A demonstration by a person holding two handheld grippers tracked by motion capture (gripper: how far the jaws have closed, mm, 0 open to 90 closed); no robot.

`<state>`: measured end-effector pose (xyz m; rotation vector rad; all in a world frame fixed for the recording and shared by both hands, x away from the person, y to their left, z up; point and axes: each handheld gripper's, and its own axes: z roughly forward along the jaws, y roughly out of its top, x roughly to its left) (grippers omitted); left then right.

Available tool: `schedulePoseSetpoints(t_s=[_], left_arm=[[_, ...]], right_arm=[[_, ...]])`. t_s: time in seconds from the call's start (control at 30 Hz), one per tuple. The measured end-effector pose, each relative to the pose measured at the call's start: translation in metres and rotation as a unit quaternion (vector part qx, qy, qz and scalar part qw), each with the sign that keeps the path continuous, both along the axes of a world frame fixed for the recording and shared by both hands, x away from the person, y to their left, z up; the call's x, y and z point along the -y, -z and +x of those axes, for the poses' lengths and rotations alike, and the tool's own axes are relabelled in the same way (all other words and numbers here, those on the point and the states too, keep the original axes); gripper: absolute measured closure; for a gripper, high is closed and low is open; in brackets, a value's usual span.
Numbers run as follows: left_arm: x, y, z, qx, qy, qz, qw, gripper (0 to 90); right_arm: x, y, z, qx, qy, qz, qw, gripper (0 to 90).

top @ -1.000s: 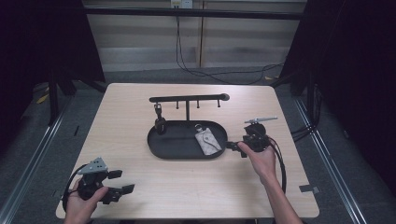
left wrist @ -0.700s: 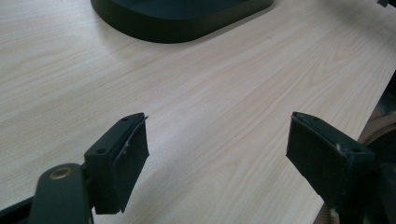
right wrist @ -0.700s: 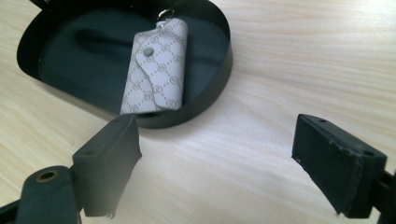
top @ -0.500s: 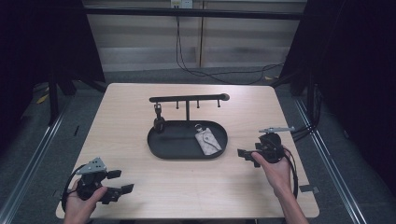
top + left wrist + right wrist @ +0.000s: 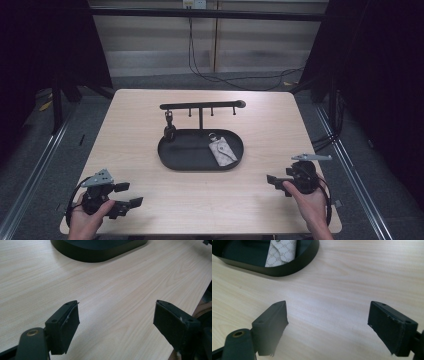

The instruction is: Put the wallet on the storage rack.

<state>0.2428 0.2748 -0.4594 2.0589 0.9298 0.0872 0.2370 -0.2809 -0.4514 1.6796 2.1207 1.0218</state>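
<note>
A black oval tray (image 5: 190, 159) sits mid-table with a T-shaped hook rack (image 5: 202, 106) rising from its back. A grey patterned key pouch (image 5: 222, 150) lies in the tray's right half, also seen as the pouch (image 5: 281, 252) in the right gripper view. A small dark key fob (image 5: 169, 131) hangs from the rack's left hook. My left gripper (image 5: 129, 196) rests open at the near left corner, its jaws wide over bare wood (image 5: 115, 315). My right gripper (image 5: 275, 181) is open at the near right, right of the tray (image 5: 287, 268), holding nothing.
The light wooden table (image 5: 150, 120) is bordered by metal rails and dark floor. Cables (image 5: 235, 82) run along the floor behind the table. The tray's rim (image 5: 100, 257) shows at the top of the left gripper view.
My right gripper has drawn back from the tray's right end toward the near right edge of the table, empty. The left gripper has stayed put.
</note>
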Motion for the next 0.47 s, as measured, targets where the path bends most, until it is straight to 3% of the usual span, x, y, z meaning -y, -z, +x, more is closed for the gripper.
schedulePoseSetpoints(t_s=[0.13,0.2,0.27,0.37,0.47], left_arm=[[0.001,0.000,0.000,-0.005,-0.001,-0.003,1.0000,20.5],[0.003,-0.001,-0.001,0.005,0.001,0.009,0.9999,20.5],[0.003,0.000,-0.001,0.004,0.001,0.007,1.0000,20.5],[0.001,-0.001,0.000,0.005,-0.003,-0.008,1.0000,20.5],[0.000,0.000,0.000,0.005,-0.001,-0.008,1.0000,20.5]], right_arm=[[0.005,0.007,-0.012,0.003,0.005,-0.009,0.9999,15.7],[0.007,0.011,-0.017,0.006,0.007,-0.007,0.9999,15.7],[0.009,0.015,-0.021,0.008,0.009,-0.004,0.9999,15.7],[0.011,0.022,-0.024,-0.006,0.010,-0.017,0.9998,15.7],[0.011,0.026,-0.022,-0.017,0.007,-0.038,0.9991,16.6]])
